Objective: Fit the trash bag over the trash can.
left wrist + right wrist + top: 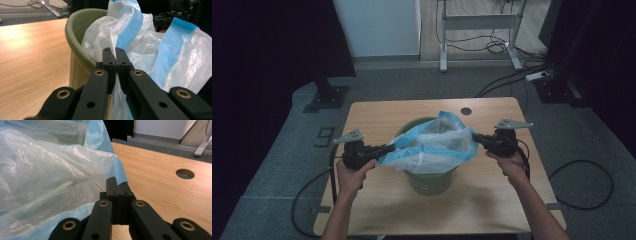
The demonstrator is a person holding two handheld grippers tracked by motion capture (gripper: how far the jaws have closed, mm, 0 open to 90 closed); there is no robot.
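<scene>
Green bin (430,181) mid tabletop (377,120). Translucent blue-edged bag (432,145) stretched over bin mouth. Left gripper (388,148) clamped on bag's left edge; right gripper (476,138) clamped on right edge.

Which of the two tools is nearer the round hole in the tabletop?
The right tool, shut on the bag's blue edge. The hole lies just beyond it; the left tool grips the bag's opposite side, across the green bin.
</scene>
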